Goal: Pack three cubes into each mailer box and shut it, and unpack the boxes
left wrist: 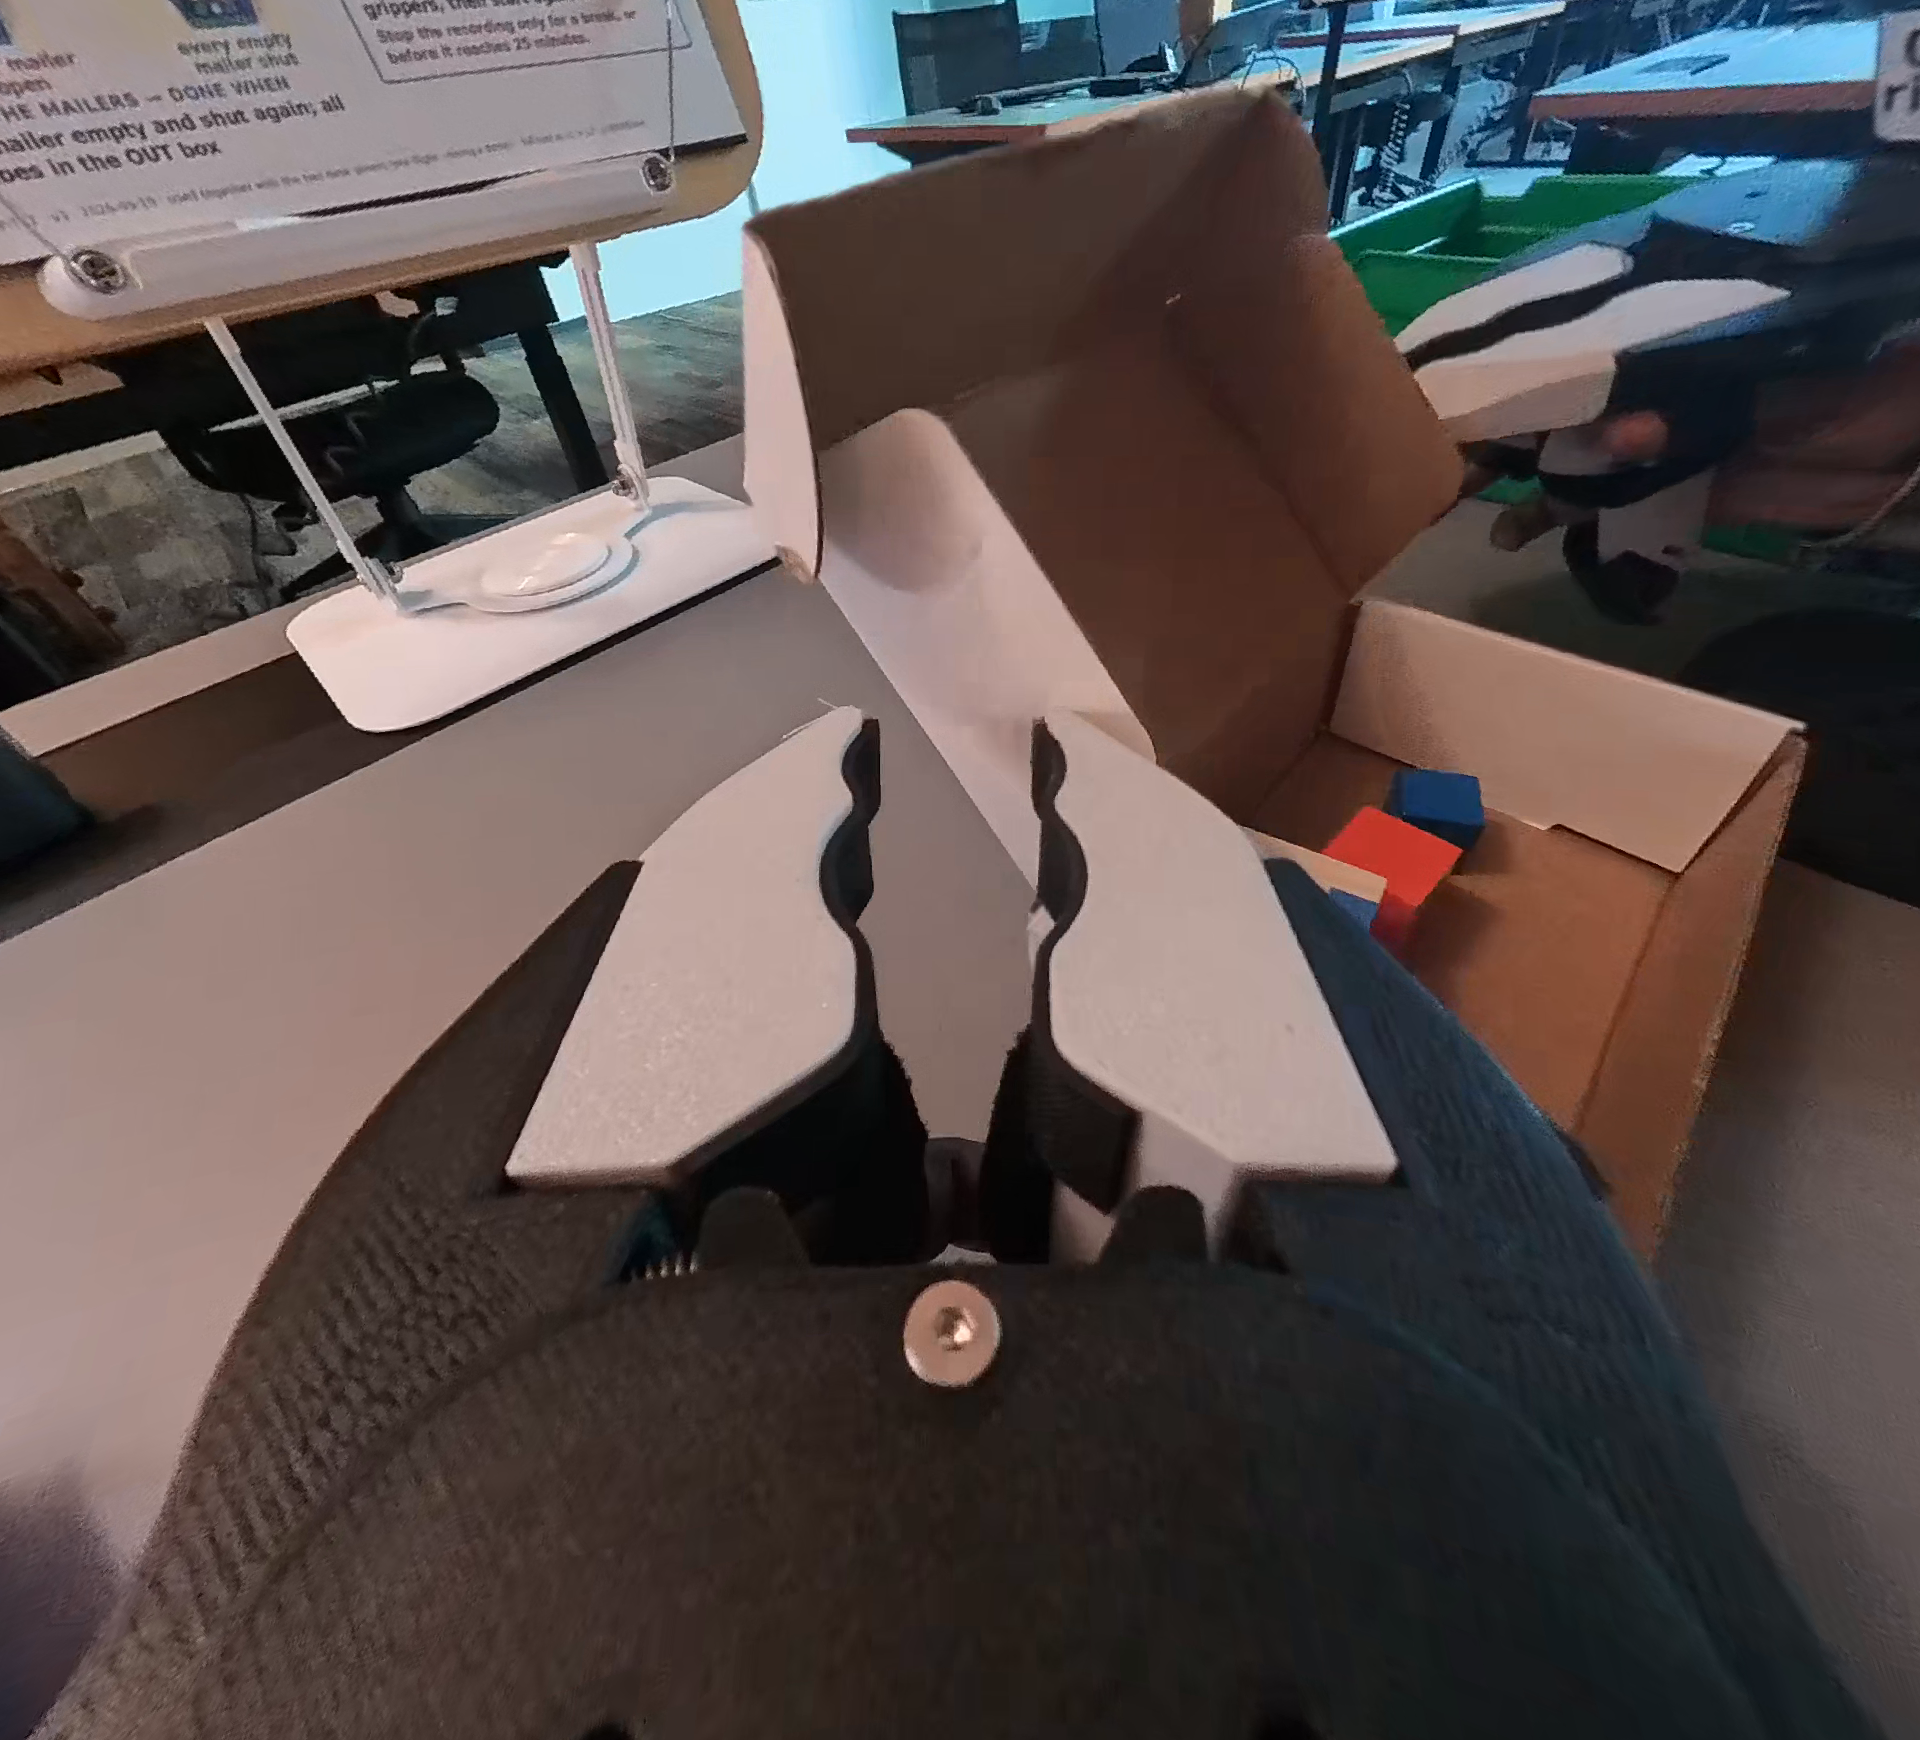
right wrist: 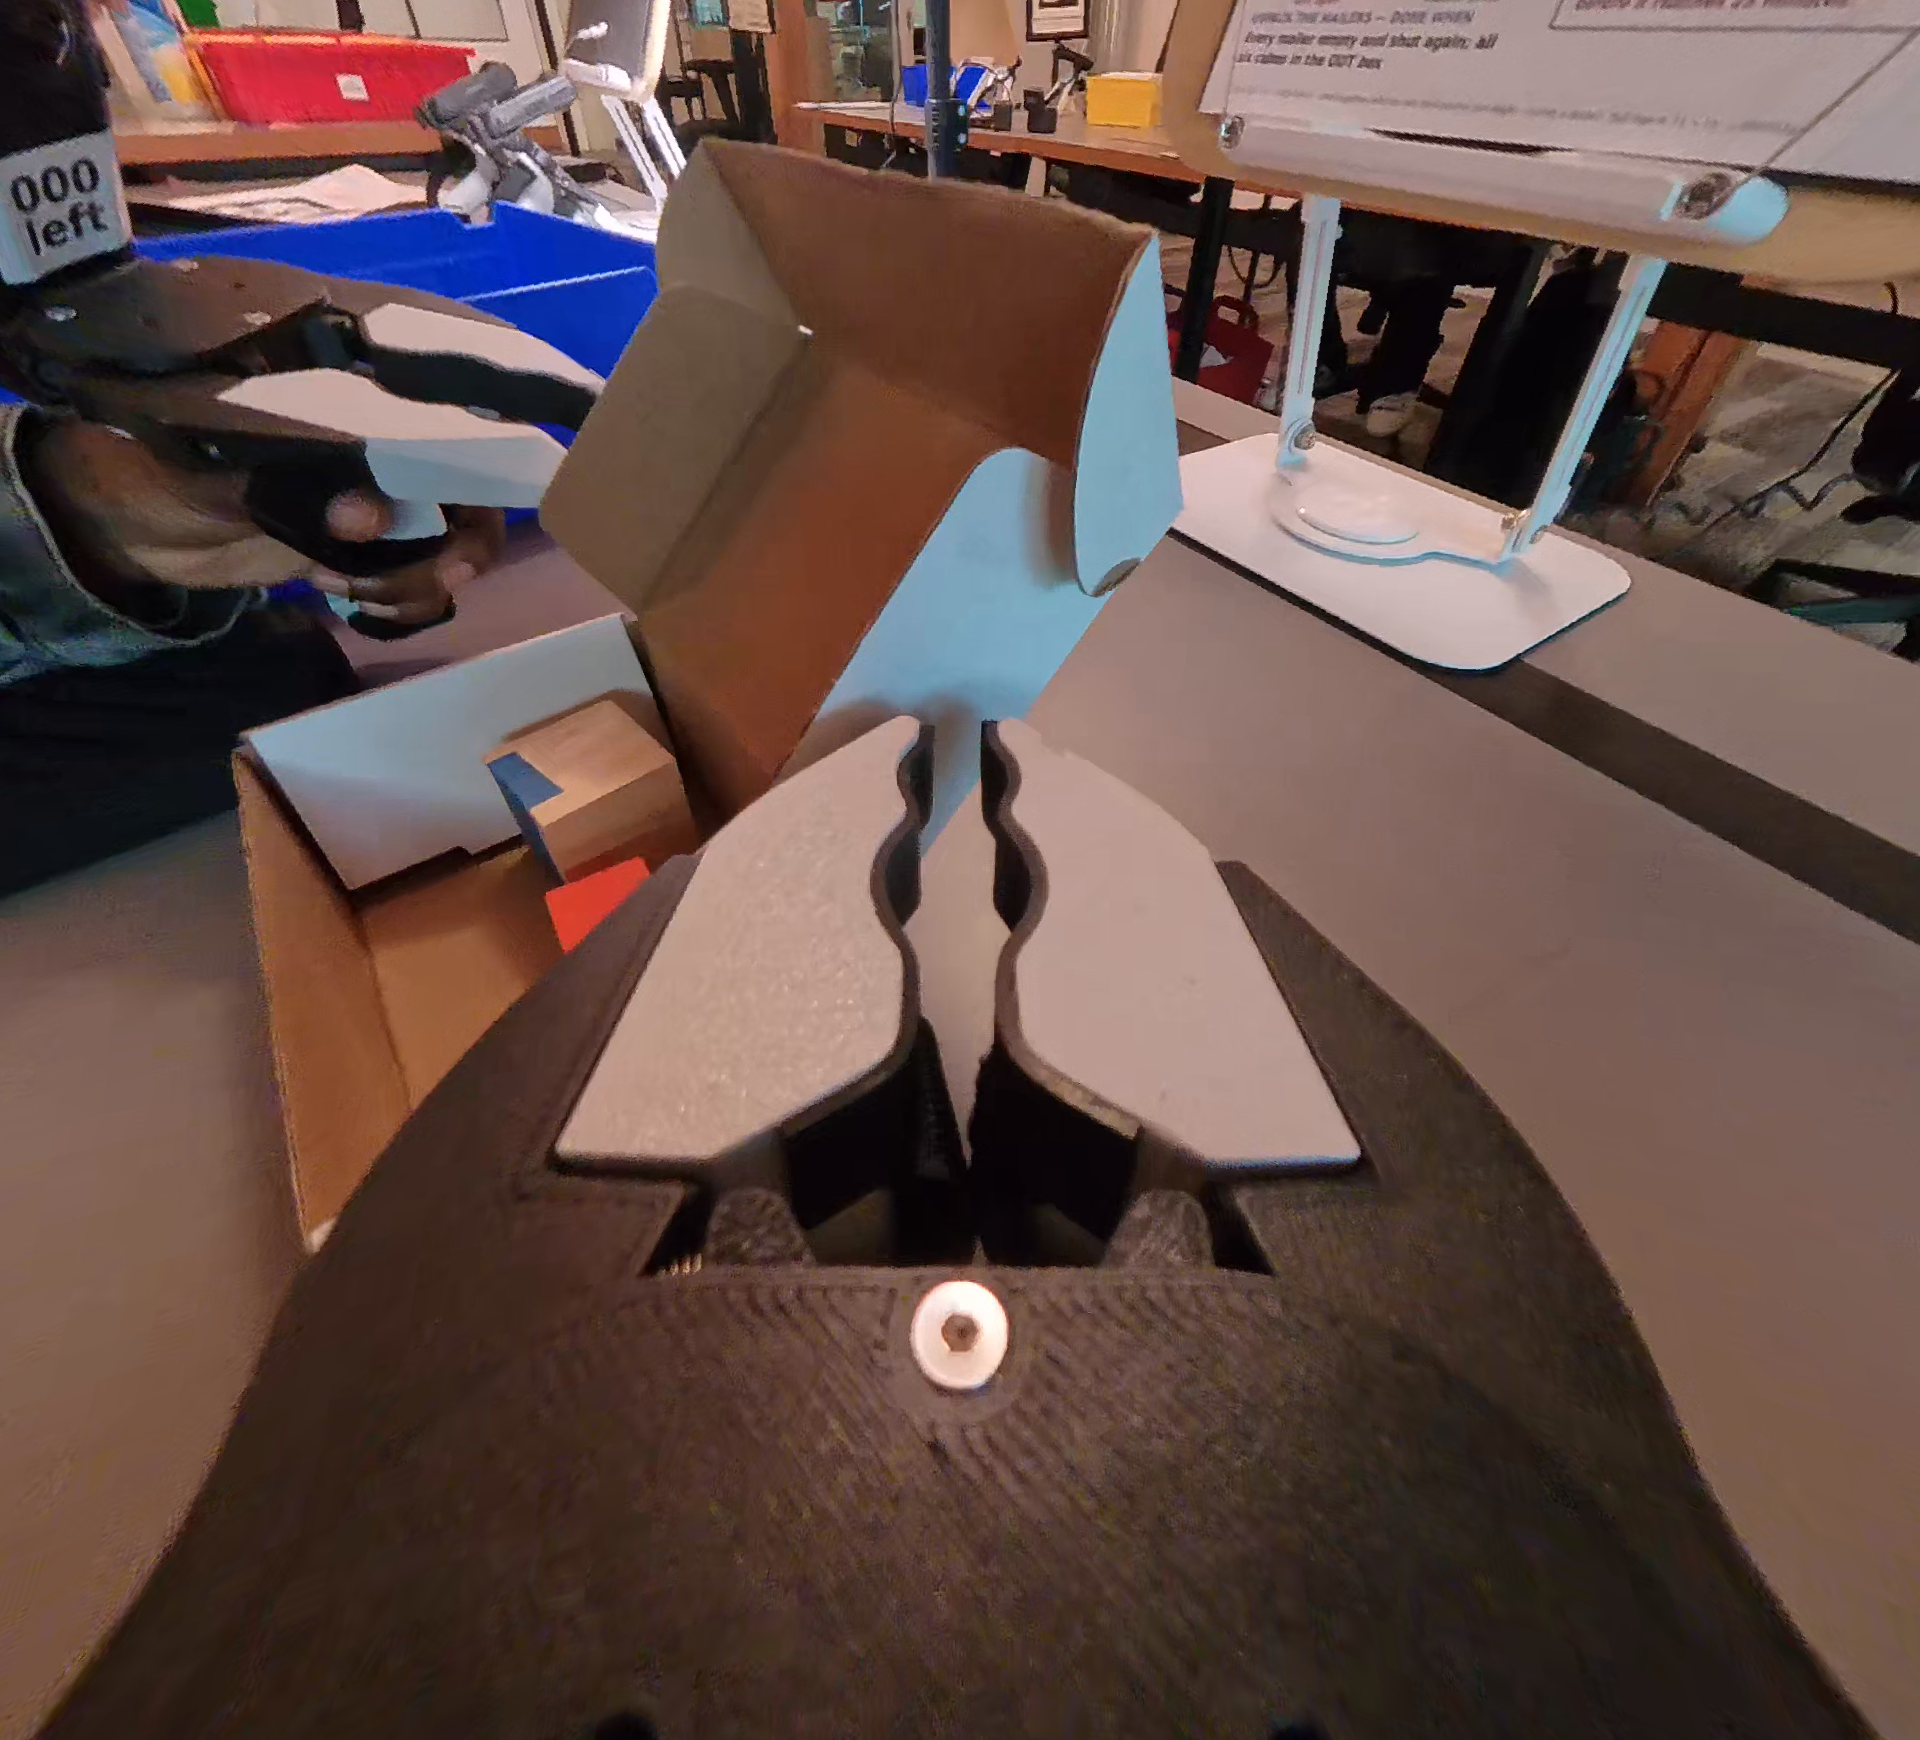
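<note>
A cardboard mailer box [left wrist: 1621, 994] [right wrist: 312, 963] stands open on the grey table, with its lid [left wrist: 1143, 402] [right wrist: 862, 423] raised upright. Inside it lie a blue cube [left wrist: 1439, 807], a red cube [left wrist: 1392, 859] [right wrist: 597, 901] and a wooden cube with a blue face [right wrist: 603, 786]. My left gripper [left wrist: 951, 734] is open and empty, just in front of the lid's white left side flap; it also shows in the right wrist view [right wrist: 577, 417]. My right gripper [right wrist: 951, 729] is empty, its jaws a narrow gap apart, at the lid's right side flap; it also shows in the left wrist view [left wrist: 1418, 360].
A white stand holding an instruction sheet [left wrist: 520, 589] [right wrist: 1403, 547] sits on the table behind the box. A green bin [left wrist: 1455, 225] is beyond the lid on one side and a blue bin [right wrist: 520, 267] on the other. A person's hand [right wrist: 156, 506] holds the left gripper. My right fingertips sit around 15 centimeters from my left ones. From the right gripper's tips to the blue cube [left wrist: 1439, 807] is close to 10 centimeters.
</note>
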Motion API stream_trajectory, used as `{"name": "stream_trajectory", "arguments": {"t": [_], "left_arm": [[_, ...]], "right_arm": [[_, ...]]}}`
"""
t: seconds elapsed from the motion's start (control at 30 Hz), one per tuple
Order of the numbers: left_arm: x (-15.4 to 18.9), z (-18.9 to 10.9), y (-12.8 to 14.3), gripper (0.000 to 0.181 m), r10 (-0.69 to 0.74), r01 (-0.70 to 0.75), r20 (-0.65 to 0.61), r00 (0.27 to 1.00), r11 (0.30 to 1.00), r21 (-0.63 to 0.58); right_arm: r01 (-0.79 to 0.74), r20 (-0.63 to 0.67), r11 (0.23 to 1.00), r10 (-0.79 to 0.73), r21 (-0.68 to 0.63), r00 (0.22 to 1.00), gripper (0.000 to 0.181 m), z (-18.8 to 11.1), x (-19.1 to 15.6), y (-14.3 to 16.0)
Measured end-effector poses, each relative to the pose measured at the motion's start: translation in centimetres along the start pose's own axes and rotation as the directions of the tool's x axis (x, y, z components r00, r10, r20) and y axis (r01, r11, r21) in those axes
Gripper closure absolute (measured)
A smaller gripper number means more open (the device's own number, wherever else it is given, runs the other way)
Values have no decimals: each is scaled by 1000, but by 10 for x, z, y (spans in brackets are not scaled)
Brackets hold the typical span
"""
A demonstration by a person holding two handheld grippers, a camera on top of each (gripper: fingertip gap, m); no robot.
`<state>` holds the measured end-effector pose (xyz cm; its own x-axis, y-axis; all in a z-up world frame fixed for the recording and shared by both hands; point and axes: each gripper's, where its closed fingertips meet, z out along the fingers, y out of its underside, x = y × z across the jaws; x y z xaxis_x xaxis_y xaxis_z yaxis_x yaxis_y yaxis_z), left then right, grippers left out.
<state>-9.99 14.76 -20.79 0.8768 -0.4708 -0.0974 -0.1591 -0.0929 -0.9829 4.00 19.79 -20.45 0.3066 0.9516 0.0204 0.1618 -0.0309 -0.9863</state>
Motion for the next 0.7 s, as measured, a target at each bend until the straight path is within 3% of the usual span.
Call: {"name": "stream_trajectory", "arguments": {"t": [0.37,0.7], "left_arm": [[26,-14,9,158,176,-179,-48,983,983,-49],[45,-19,37,160,395,-406,-100,913,899,-166]], "right_arm": [[173,-17,983,-174,-60,985,176,-15,-28,8],[350,-12,911,-361,-216,932,174,-22,-44,38]]}}
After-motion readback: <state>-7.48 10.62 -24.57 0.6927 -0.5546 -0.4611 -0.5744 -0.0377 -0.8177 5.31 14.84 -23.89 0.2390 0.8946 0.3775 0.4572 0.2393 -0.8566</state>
